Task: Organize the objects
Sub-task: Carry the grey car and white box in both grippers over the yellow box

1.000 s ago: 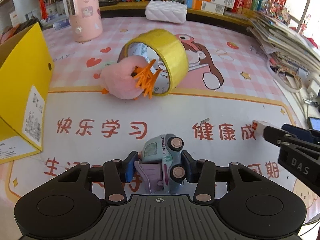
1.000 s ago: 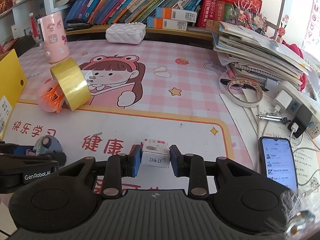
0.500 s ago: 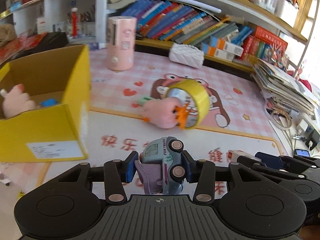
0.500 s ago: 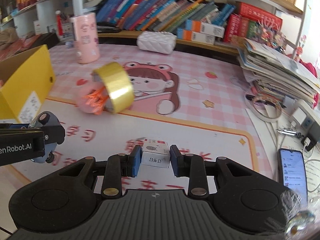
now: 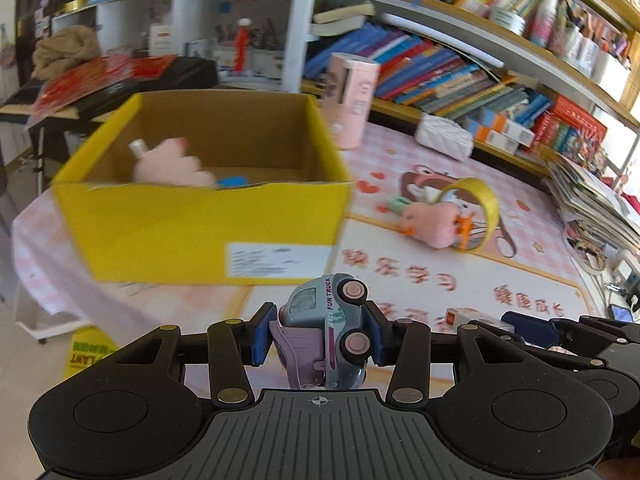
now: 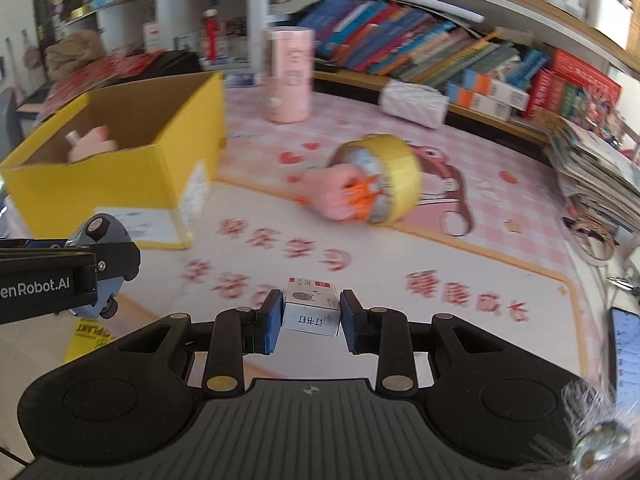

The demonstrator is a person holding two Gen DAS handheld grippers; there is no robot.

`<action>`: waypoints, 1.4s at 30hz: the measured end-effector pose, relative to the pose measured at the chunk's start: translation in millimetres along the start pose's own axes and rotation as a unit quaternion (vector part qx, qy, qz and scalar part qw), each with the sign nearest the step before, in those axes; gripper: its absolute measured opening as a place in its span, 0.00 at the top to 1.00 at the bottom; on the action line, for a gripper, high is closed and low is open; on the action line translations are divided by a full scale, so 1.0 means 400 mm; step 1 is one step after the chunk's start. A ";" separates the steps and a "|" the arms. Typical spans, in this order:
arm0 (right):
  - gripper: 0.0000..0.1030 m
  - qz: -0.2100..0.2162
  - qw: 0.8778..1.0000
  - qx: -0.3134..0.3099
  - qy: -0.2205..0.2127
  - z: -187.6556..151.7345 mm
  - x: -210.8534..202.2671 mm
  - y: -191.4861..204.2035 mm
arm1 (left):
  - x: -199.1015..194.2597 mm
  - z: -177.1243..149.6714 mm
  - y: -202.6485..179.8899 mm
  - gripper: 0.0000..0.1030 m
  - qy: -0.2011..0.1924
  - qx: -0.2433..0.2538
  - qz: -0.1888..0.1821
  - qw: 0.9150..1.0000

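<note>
Yellow cardboard box (image 5: 200, 224) already holds a pink plush (image 5: 172, 166) and a small blue item; outside it wait a pink plush toy (image 5: 434, 222) nosed into a yellow tape roll (image 5: 478, 208), lying right of the box on the surface (image 5: 400, 276). The left tool (image 5: 320, 336) is clamped on a toy truck (image 5: 326, 332), held nose-up, long axis vertical, just short of the box's near wall. The right tool (image 6: 310, 318) grips a small white staple box (image 6: 312, 308), long axis crosswise between the pads, further right of the box
</note>
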State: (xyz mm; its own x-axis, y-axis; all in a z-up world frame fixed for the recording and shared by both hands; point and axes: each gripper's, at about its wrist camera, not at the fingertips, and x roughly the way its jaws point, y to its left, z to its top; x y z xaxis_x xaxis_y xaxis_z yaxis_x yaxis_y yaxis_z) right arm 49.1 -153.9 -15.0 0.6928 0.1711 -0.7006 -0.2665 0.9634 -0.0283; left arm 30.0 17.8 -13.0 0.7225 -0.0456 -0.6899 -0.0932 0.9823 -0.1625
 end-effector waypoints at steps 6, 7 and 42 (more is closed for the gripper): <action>0.72 0.014 1.000 -0.011 0.000 -0.020 -0.031 0.117 | -0.060 -0.024 0.096 0.57 -0.003 -0.006 0.009 1.000; 0.72 0.015 1.000 -0.011 -0.001 -0.022 -0.036 0.132 | -0.070 -0.029 0.111 0.57 -0.004 -0.006 0.010 1.000; 0.72 0.038 0.998 -0.030 -0.029 -0.078 -0.149 0.441 | -0.255 -0.091 0.364 0.57 -0.051 -0.016 0.023 0.998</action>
State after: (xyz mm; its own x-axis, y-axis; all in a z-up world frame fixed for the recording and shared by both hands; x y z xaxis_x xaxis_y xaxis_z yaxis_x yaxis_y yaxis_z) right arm -60.3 -0.5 -0.5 0.7061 0.2562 -0.6602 -0.3575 0.9337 -0.0199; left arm -82.2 158.8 8.2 0.7825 0.0202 -0.6224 -0.1483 0.9767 -0.1548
